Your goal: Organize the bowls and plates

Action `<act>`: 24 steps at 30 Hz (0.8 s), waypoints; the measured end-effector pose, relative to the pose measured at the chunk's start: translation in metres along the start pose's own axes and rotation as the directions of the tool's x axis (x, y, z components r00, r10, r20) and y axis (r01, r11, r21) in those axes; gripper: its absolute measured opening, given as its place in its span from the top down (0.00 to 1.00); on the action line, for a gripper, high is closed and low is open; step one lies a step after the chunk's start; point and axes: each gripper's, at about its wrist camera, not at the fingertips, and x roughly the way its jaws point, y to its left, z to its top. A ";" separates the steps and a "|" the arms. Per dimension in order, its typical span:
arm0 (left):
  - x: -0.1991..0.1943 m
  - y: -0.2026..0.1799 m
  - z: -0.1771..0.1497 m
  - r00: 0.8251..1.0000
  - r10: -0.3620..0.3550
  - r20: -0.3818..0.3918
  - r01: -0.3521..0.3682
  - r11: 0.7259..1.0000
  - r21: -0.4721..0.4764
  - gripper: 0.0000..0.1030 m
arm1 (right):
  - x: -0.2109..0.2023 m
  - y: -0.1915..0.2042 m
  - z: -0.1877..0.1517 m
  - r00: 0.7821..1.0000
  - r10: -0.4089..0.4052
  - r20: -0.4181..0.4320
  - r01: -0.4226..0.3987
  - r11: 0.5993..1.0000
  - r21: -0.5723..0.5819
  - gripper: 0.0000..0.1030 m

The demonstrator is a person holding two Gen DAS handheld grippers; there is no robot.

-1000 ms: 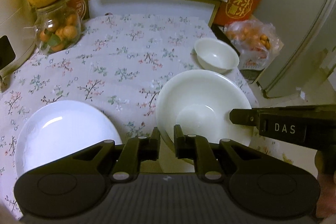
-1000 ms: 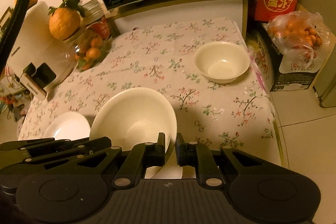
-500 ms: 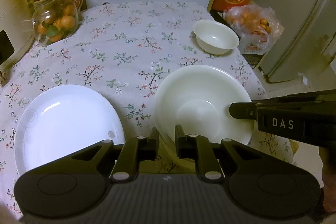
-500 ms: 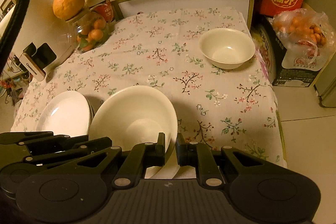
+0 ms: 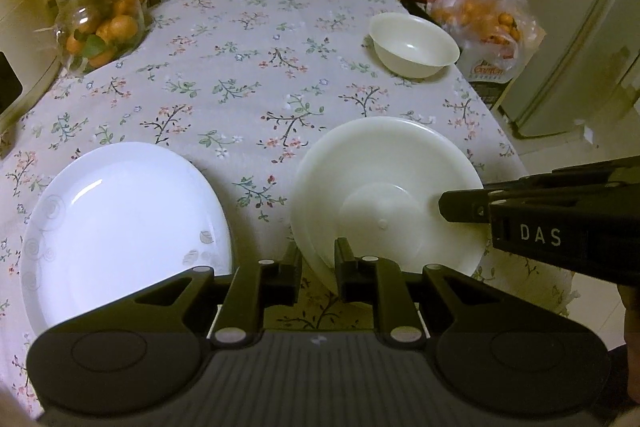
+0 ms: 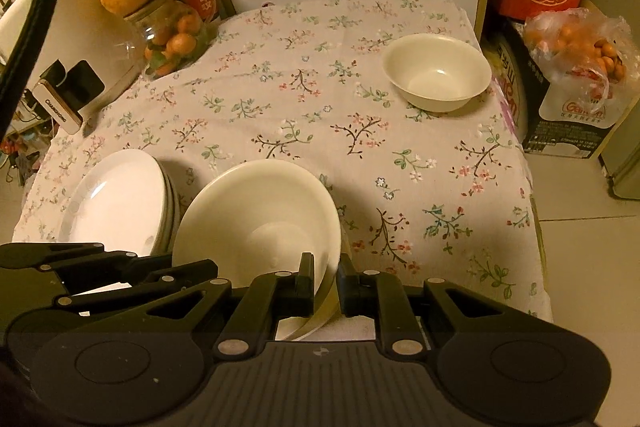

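stacked white plates (image 5: 120,219) at table's left, near edge | my left gripper (image 5: 317,259) – nearly closed, pinching large cream bowl (image 5: 384,195) at its near-left rim | my right gripper (image 6: 323,277) – nearly closed on same bowl's right rim | small cream bowl (image 5: 414,45) far right on floral tablecloth (image 5: 248,75), well apart

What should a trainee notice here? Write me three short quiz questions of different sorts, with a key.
1. True or false: the left tool and the right tool both grip the large bowl at its near rim.
2. Which dish sits at the table's far right? A cup, B small bowl, C pan.
3. What fills the glass jar?
Key: 1 true; 2 B; 3 oranges.
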 end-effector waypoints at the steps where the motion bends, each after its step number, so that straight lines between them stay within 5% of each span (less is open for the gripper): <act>1: 0.000 0.000 0.000 1.000 0.002 0.000 -0.002 1.000 0.001 0.85 | 0.001 0.000 0.000 1.000 -0.003 -0.003 0.003 1.000 0.000 0.87; 24: 0.002 -0.001 -0.001 1.000 0.008 -0.008 -0.008 1.000 0.006 0.85 | 0.003 -0.001 -0.001 1.000 -0.010 -0.012 0.010 1.000 -0.011 0.87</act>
